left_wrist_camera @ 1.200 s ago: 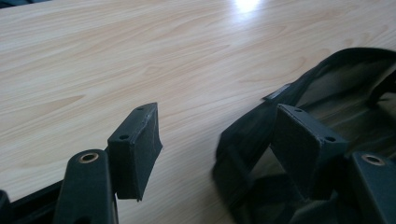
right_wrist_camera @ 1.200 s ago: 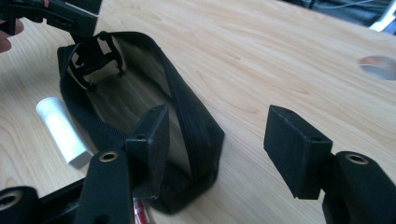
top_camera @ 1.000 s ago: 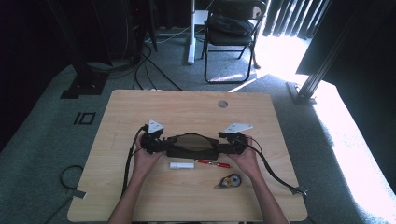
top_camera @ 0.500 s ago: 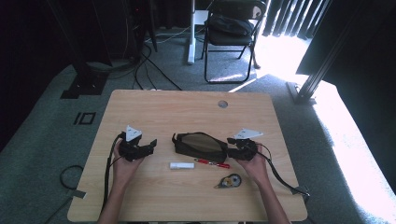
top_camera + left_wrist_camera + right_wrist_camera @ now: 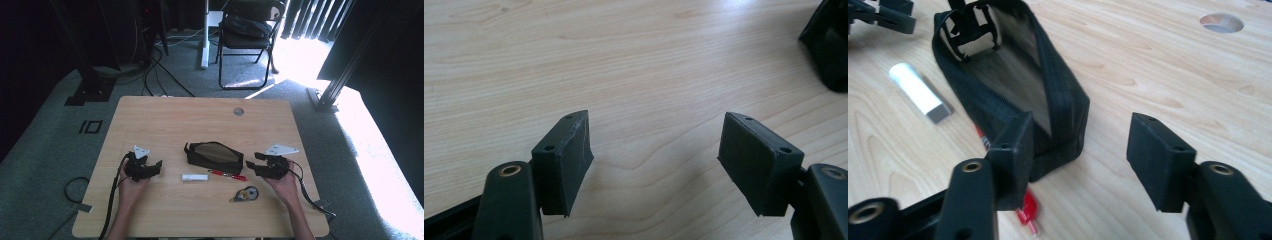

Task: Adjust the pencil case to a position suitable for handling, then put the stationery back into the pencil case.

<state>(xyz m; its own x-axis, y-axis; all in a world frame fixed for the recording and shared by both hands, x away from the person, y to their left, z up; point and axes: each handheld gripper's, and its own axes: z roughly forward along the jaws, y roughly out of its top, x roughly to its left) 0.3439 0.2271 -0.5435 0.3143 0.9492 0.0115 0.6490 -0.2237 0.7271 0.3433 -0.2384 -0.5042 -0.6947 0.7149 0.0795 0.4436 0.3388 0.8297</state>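
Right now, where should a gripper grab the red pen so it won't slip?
Probably around the middle of the red pen, coming straight down from above. It lies flat on the table, close in front of the pencil case, so the jaws should straddle its thin barrel crosswise. The open right gripper is nearest.

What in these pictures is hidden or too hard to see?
- Pouch contents: right gripper view, dark interior.
- Red pen: right gripper view, mostly behind the right tool's jaw.
- Tape dispenser: high view, too small for detail.
- Pouch corner: left gripper view, cut by the edge.
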